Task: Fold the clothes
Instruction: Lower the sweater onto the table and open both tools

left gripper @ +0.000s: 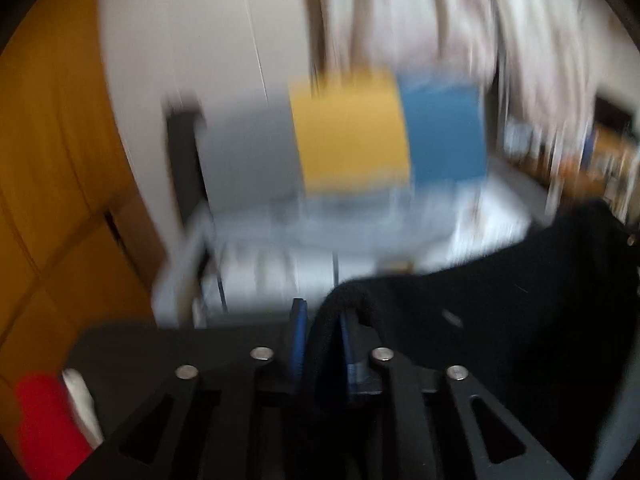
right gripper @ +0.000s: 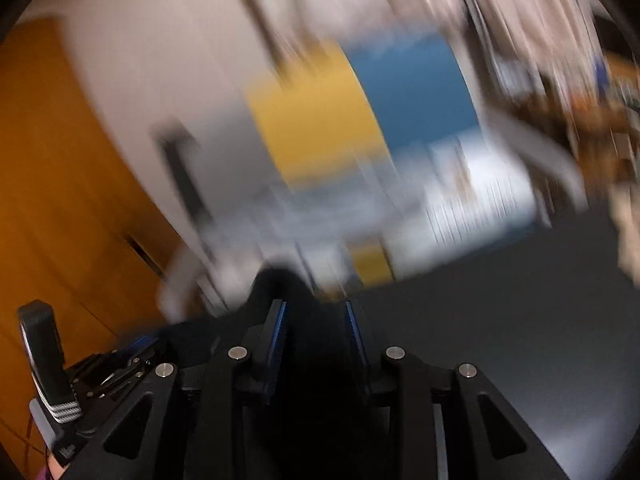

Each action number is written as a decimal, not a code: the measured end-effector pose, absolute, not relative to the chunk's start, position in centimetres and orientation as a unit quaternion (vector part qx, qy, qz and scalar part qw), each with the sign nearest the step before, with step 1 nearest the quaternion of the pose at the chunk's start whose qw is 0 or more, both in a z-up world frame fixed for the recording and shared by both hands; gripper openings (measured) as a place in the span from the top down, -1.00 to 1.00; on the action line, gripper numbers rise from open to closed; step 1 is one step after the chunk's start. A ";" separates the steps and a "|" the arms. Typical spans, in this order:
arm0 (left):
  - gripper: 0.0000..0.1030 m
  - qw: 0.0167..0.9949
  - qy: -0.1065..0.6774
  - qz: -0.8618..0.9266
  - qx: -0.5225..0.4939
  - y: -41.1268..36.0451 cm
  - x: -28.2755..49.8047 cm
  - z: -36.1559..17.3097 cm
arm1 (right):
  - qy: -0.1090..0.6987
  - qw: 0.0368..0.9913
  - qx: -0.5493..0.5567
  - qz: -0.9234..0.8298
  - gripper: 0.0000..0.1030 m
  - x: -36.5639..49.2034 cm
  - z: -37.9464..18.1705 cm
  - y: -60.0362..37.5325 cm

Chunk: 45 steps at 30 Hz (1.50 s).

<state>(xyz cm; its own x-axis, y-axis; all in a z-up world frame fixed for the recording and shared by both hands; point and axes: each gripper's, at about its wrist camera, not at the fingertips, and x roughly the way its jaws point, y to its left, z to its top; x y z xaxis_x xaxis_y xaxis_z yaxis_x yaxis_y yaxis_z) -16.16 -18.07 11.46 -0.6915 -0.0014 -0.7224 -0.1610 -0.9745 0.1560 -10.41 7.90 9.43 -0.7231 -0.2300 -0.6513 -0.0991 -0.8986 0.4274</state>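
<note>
Both views are smeared by motion. A black garment point(left gripper: 500, 300) drapes from the right side down over my left gripper point(left gripper: 322, 320), whose blue-padded fingers are shut on a thick fold of its edge. In the right wrist view, a hump of the same black garment point(right gripper: 280, 284) rises between the blue pads of my right gripper point(right gripper: 316, 320), which is closed on it. The other gripper's body point(right gripper: 92, 376) shows at the lower left of that view, close beside.
Ahead stand a yellow panel point(left gripper: 352, 132) and a blue panel point(left gripper: 444, 132) above a pale bed-like frame point(left gripper: 320, 240). An orange-brown wooden wall point(left gripper: 52, 160) is on the left, pale hanging fabric point(left gripper: 420, 12) above. A dark grey surface point(right gripper: 500, 320) lies lower right.
</note>
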 end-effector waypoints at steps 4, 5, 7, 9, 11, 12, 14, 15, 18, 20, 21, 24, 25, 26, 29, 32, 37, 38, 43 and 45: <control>0.58 0.035 0.096 0.874 -0.475 -18.3 -14.5 -0.2 | -0.274 0.019 0.450 -0.850 0.41 -6.5 -0.7 9.1; 0.52 0.031 0.108 0.902 -0.418 -18.4 -11.9 0.3 | -0.271 0.017 0.440 -0.856 0.41 -4.5 -1.1 9.4; 0.00 0.016 0.154 0.923 -0.352 -18.4 -7.5 1.2 | -0.249 0.010 0.418 -0.874 0.41 0.1 -1.1 9.9; -0.18 0.016 0.166 0.935 -0.313 -18.3 -3.8 1.3 | -0.231 0.020 0.421 -0.877 0.41 3.5 -0.8 10.3; -0.35 0.026 0.166 0.944 -0.282 -18.3 -0.1 1.6 | -0.228 0.027 0.427 -0.874 0.41 6.7 -0.8 10.6; -0.39 0.026 0.165 0.948 -0.271 -18.4 1.2 1.6 | -0.232 0.030 0.432 -0.871 0.41 8.1 -0.8 10.8; -0.48 0.028 0.160 0.950 -0.267 -18.4 2.3 0.9 | -0.239 0.035 0.440 -0.865 0.41 11.0 -1.0 11.1; -0.52 0.030 0.158 0.950 -0.268 -18.2 2.7 0.5 | -0.243 0.039 0.444 -0.862 0.41 12.3 -1.0 11.2; -0.54 0.025 0.176 0.935 -0.306 -17.0 1.2 -0.5 | -0.257 0.064 0.457 -0.849 0.41 14.3 -1.0 10.5; -0.54 0.021 0.184 0.922 -0.339 -16.3 -0.3 -1.4 | -0.251 0.088 0.466 -0.844 0.41 15.0 -0.8 9.3; -0.54 0.018 0.177 0.919 -0.351 -16.4 -1.2 -1.6 | -0.244 0.102 0.469 -0.843 0.41 15.2 -0.7 8.5; -0.55 0.012 0.152 0.913 -0.378 -17.0 -3.6 -1.7 | -0.207 0.126 0.493 -0.836 0.41 14.9 -1.1 6.1; -0.57 0.012 0.148 0.910 -0.387 -17.1 -4.1 -1.9 | -0.199 0.129 0.504 -0.831 0.41 14.8 -1.7 5.4; -0.57 0.014 0.144 0.909 -0.391 -17.3 -4.2 -2.3 | -0.190 0.132 0.511 -0.828 0.41 14.8 -2.1 4.7; -0.65 0.012 0.145 0.912 -0.384 -17.5 -3.7 -2.9 | -0.154 0.132 0.496 -0.845 0.80 15.2 -1.8 3.8; -0.71 -0.001 0.157 0.913 -0.376 -17.4 -3.1 -3.0 | -0.120 0.117 0.483 -0.860 0.90 14.9 -0.3 4.4; -0.74 -0.023 0.193 0.913 -0.359 -16.4 -2.5 -3.0 | -0.130 0.074 0.454 -0.878 0.91 13.8 2.6 8.9; -0.74 -0.025 0.198 0.913 -0.356 -16.3 -2.4 -2.9 | -0.132 0.065 0.448 -0.882 0.91 13.6 3.1 9.8; -0.76 -0.029 0.200 0.913 -0.355 -16.5 -2.2 -2.9 | -0.112 0.013 0.436 -0.893 0.91 11.8 4.8 15.3; -0.78 -0.028 0.196 0.913 -0.357 -16.6 -2.3 -2.8 | -0.103 -0.008 0.442 -0.891 0.91 10.4 4.7 17.4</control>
<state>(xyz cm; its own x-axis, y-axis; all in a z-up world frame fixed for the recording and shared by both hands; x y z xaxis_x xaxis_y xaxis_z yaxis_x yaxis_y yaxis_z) -2.35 -16.60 -2.80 -0.7438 -0.1916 -0.6403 -0.0882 -0.9216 0.3781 10.40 17.41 4.70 -0.6097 -0.0772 -0.7889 -0.1042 -0.9788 0.1763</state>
